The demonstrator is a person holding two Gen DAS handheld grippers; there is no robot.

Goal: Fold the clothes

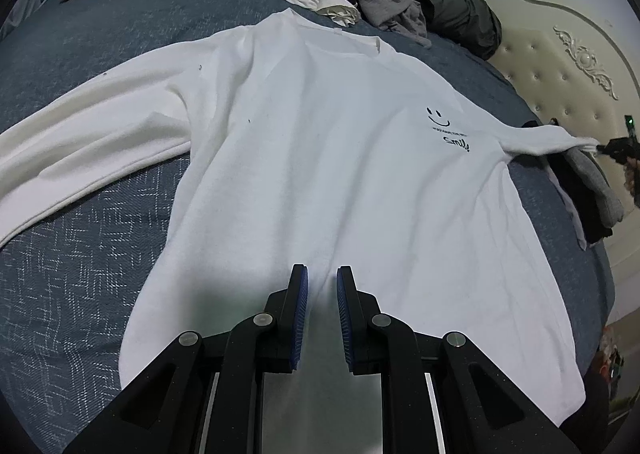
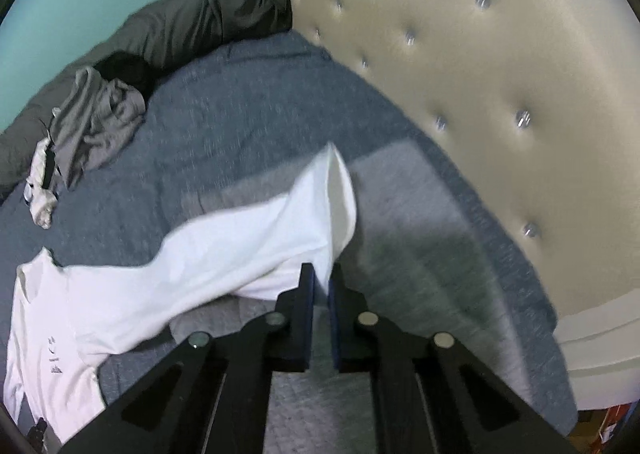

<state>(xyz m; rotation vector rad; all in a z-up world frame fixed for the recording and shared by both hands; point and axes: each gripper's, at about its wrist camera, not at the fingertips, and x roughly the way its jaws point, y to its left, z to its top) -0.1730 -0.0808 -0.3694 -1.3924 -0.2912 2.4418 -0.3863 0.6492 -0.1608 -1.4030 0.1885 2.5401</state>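
right jaws (image 2: 321, 286) pinching white shirt (image 2: 224, 254) sleeve, angled down

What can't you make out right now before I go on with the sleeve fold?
- Left wrist view: the small print above "Smile" on the white shirt is too small to read.
- Left wrist view: the shirt's hem is hidden behind the left gripper.
- Right wrist view: motion blur hides whether the right gripper pinches the sleeve.
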